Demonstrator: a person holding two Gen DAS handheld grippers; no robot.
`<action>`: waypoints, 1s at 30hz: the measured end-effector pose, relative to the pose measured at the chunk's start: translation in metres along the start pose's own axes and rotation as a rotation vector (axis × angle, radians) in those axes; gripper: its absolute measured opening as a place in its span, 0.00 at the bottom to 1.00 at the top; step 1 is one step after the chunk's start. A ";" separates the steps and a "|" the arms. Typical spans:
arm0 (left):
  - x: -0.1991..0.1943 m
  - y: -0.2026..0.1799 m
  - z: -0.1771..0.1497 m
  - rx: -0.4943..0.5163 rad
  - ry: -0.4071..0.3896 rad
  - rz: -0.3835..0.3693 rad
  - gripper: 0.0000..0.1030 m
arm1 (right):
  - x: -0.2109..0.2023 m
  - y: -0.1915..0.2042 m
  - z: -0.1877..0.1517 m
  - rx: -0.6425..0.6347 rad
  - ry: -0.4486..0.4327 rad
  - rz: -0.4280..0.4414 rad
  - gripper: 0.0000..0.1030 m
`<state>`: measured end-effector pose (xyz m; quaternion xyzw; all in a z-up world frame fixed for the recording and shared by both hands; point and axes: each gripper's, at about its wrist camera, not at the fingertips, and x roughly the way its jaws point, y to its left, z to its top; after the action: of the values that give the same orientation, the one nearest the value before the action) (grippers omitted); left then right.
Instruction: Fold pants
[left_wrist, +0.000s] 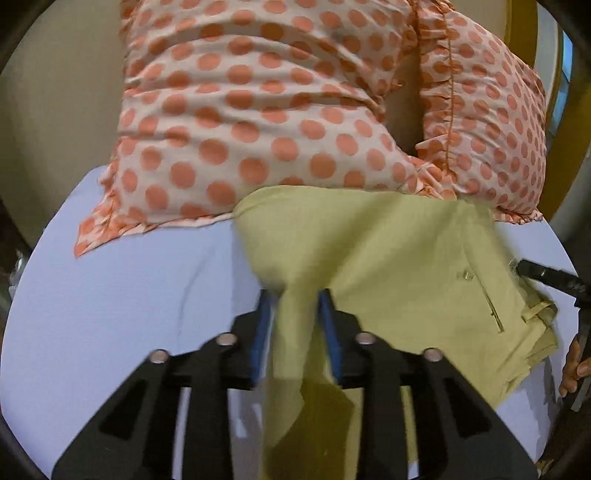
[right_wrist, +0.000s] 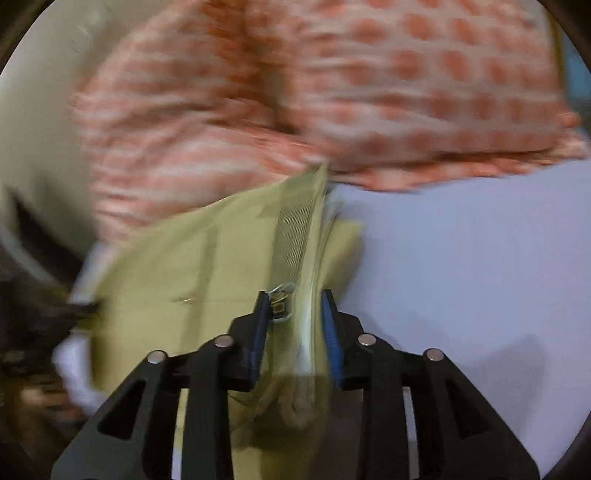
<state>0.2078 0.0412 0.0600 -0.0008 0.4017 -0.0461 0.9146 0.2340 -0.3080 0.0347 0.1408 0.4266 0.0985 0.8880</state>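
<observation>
You are holding the pants (left_wrist: 399, 266) with both grippers, so the step in hand looks like a carry or fold-over of the cloth, judged mid-fold; blur in the right wrist view suggests that hand is moving.

Left gripper (left_wrist: 295, 306): the jaws are standing narrowly apart and are pinching a bunched fold of yellow-green cloth between the blue pads; the cloth is running down through the gap toward 6 o'clock. From that grip the fabric is spreading up and out toward 2 o'clock, where a zip pocket (left_wrist: 487, 299) and the waistband corner are showing.

Right gripper (right_wrist: 295, 306): the jaws are likewise nearly closed, clamping a thick edge of the pants (right_wrist: 207, 266), probably waistband layers, with a small metal fastener just inside the left-hand pad. The right gripper is also entering the left view at 3 o'clock.

The pants are lying partly on the pale blue sheet (left_wrist: 110, 295), with their far edge touching the spotted pillows (left_wrist: 240, 110) at 12 o'clock.

Next move, as a judgement: you are needing to bring both held ends across together, keeping tension even so the layers are landing flat and aligned, then easing both grips off. Risks: the cloth dragging against the pillows, or the bunched left-hand fold dropping as a crease.

Containers: none are showing in either view, so there are no contents to record.
</observation>
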 end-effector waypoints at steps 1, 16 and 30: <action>-0.011 0.003 -0.006 0.012 -0.025 0.037 0.47 | -0.015 -0.003 -0.009 -0.012 -0.042 -0.053 0.37; -0.082 -0.055 -0.139 0.100 0.024 0.104 0.98 | -0.070 0.117 -0.155 -0.281 -0.096 -0.165 0.99; -0.061 -0.048 -0.153 0.014 0.057 0.058 0.98 | -0.041 0.109 -0.169 -0.219 -0.037 -0.219 0.99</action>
<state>0.0502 0.0042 0.0035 0.0187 0.4271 -0.0225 0.9037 0.0702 -0.1890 0.0003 -0.0026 0.4098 0.0444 0.9111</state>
